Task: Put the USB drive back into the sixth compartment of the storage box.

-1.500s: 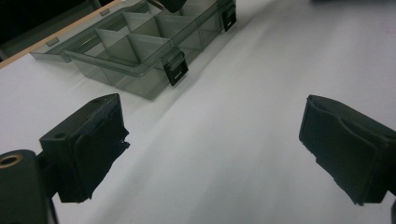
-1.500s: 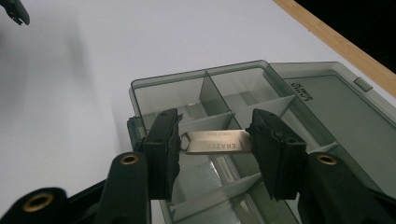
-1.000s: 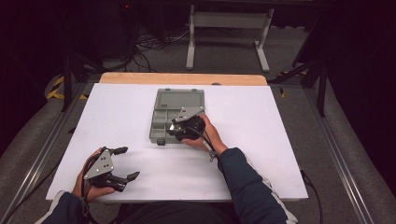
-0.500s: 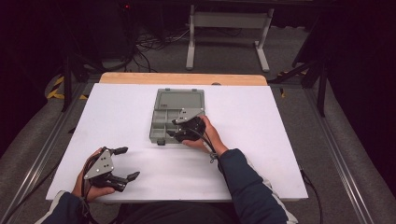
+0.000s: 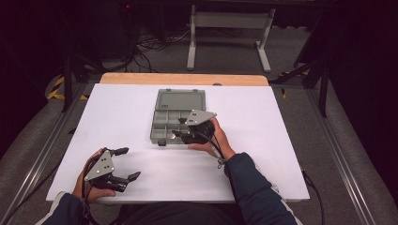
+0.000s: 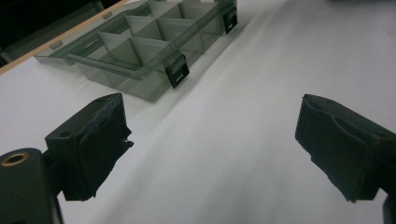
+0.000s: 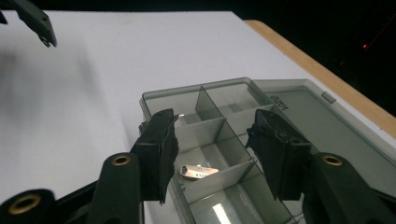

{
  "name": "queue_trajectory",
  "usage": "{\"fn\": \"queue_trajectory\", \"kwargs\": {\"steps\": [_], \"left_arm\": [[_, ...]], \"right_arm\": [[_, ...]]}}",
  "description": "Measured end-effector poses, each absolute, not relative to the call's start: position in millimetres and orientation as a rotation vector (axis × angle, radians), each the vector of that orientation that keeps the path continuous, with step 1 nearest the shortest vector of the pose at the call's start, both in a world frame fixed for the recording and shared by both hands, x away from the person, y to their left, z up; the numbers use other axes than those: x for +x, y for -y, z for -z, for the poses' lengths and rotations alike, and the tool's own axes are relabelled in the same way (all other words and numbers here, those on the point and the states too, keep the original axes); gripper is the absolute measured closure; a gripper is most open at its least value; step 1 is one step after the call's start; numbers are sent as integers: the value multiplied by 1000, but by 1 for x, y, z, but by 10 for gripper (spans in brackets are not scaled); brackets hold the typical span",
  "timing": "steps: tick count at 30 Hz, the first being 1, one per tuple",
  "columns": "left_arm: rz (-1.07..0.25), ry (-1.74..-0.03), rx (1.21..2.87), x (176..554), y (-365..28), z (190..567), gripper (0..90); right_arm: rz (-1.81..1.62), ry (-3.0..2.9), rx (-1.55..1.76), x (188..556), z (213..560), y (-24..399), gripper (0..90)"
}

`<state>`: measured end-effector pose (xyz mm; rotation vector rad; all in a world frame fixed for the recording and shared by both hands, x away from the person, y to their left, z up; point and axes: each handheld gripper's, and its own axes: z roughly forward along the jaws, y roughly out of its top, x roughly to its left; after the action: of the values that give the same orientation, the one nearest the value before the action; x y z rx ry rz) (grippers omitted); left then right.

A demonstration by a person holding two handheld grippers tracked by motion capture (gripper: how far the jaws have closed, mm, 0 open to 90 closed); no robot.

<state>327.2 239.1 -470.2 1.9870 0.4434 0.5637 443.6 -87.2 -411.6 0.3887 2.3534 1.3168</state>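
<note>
A grey see-through compartment box (image 5: 162, 123) lies mid-table with its lid (image 5: 180, 99) folded back flat. My right gripper (image 5: 179, 129) hovers over the box's near right cells. In the right gripper view it (image 7: 212, 144) is open. Its jaws have just been opening a little, and nothing is pinched between them. Below the gap a small silver metal piece (image 7: 198, 171) lies in one cell of the box (image 7: 187, 98). My left gripper (image 5: 131, 163) rests near the table's front left corner. It (image 6: 210, 149) stands wide open and empty, pointing toward the box (image 6: 140, 46).
The white tabletop (image 5: 281, 140) ends in a wooden strip (image 5: 183, 78) at the far edge. Beyond it a metal stand (image 5: 230, 28) and cables sit on the floor. Rails run along both sides of the table. One jaw of the left gripper (image 7: 32, 21) shows far off in the right gripper view.
The right gripper has shifted a little to the right and lifted slightly over the box. The left gripper has stayed put.
</note>
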Motion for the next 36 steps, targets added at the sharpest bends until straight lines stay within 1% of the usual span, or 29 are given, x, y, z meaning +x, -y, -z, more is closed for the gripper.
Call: {"fn": "queue_trajectory", "kwargs": {"steps": [9, 18, 28, 33, 35, 36], "left_arm": [[-588, -444, 1985, 326, -238, 470, 128], [-596, -451, 1992, 326, -238, 470, 135], [-601, -458, 2000, 326, -237, 470, 135], [-601, -456, 2004, 326, -236, 471, 134], [-602, -456, 2006, 326, -236, 471, 133], [-602, -456, 2007, 326, -236, 471, 133]], "right_arm": [[-1335, -2268, 368, 425, 399, 106, 534], [-1337, -2254, 362, 413, 396, 120, 530], [-1329, -2236, 371, 402, 395, 133, 501], [-1321, -2236, 372, 397, 397, 140, 474], [-1323, -2238, 380, 394, 399, 144, 444], [-1323, -2238, 380, 394, 399, 144, 444]]}}
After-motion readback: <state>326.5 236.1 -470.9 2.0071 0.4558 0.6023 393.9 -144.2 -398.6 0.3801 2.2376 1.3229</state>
